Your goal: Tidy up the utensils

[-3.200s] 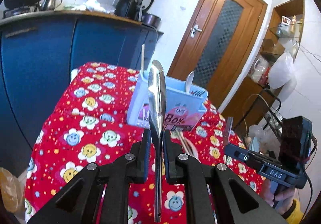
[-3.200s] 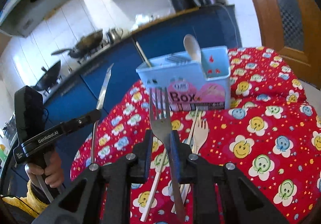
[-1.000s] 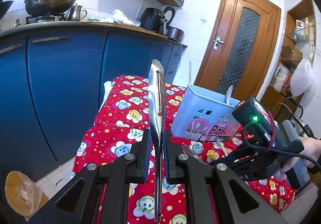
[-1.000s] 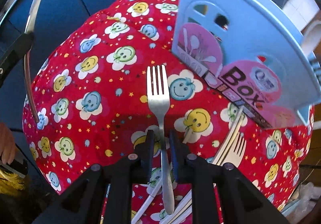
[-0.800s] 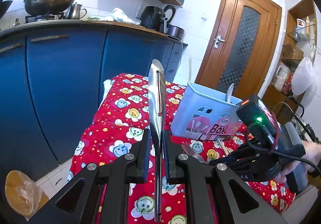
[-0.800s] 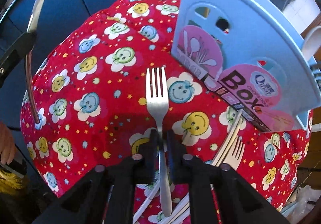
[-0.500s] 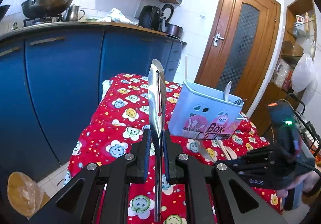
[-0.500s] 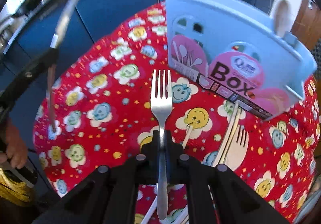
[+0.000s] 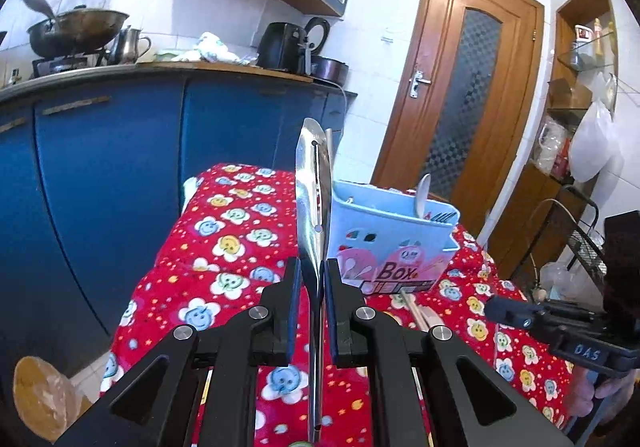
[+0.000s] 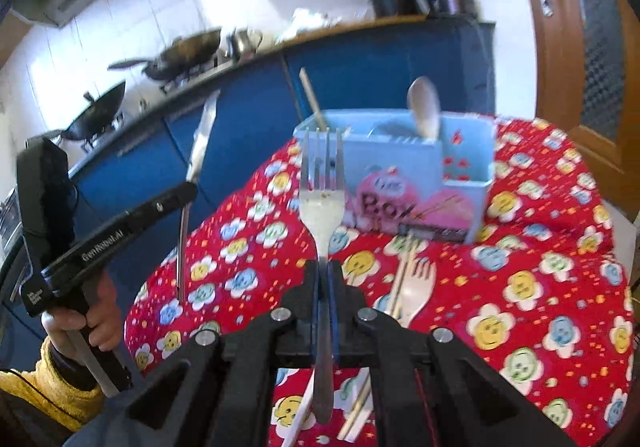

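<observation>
The right gripper (image 10: 323, 279) has its jaws clamped on the neck of a steel fork (image 10: 322, 191), tines up and clear of the table, the handle running back between the fingers. The left gripper (image 9: 312, 283) is pinched on a slotted steel turner (image 9: 313, 191), held edge-on with its blade upright.

Both are stiff, smooth metal — light enough, but slippery, and apt to pivot in a narrow pinch. The fork is held just below its head, so the long handle hangs as a lever; I judge a grip there fair for dropping it in handle first. Specks on the fork's head may be residue, though the blur makes that uncertain.

The blue utensil box (image 10: 400, 171) stands at twelve o'clock of the fork, on the red smiley tablecloth (image 10: 540, 287). A chopstick (image 10: 313, 99) leans from its eleven o'clock corner and a spoon (image 10: 424, 107) rises at one o'clock — both crowd the openings. On the cloth at four o'clock of the gripped fork lie a pale fork (image 10: 416, 287) and loose chopsticks (image 10: 404, 271), just in front of the box.
</observation>
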The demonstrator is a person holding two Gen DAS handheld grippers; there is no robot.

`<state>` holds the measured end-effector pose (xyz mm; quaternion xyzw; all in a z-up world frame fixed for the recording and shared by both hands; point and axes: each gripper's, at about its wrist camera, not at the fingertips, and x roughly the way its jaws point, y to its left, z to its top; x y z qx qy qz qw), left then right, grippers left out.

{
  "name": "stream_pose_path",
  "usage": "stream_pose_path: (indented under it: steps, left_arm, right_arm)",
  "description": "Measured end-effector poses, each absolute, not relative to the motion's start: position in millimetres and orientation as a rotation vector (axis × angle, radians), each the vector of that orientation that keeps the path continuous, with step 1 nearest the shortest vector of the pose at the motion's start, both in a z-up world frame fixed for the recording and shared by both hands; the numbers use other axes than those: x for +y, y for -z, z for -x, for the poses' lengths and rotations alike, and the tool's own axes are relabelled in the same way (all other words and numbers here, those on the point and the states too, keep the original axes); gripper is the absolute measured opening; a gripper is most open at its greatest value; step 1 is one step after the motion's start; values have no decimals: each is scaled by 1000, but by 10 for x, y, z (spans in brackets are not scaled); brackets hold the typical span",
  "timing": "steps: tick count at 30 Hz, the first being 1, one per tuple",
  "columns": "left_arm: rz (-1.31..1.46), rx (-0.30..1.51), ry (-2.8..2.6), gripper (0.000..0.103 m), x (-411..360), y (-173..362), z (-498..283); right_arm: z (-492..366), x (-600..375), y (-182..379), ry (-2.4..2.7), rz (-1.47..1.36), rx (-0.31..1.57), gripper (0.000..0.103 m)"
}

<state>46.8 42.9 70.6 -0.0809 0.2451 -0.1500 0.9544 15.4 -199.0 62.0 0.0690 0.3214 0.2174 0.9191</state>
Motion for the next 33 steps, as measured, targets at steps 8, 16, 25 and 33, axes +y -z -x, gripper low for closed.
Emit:
stream_pose_path:
  steps: [8, 16, 25, 33]
  left_arm:
    - [172, 465, 330, 11, 240, -842, -612]
    - [199, 412, 341, 11, 129, -985, -798]
    - [230, 311, 368, 11, -14, -1173, -1105]
    - [266, 251, 345, 11, -153, -1189, -1516]
  right_arm:
    - [-125, -2075, -881, -402, -145, 498, 6]
    - [-226, -2146, -1033, -378, -153, 424, 6]
    - [-450, -2294, -1114, -344, -181, 373, 6]
    - [-762, -2468, -1200, -313, -214, 321, 6]
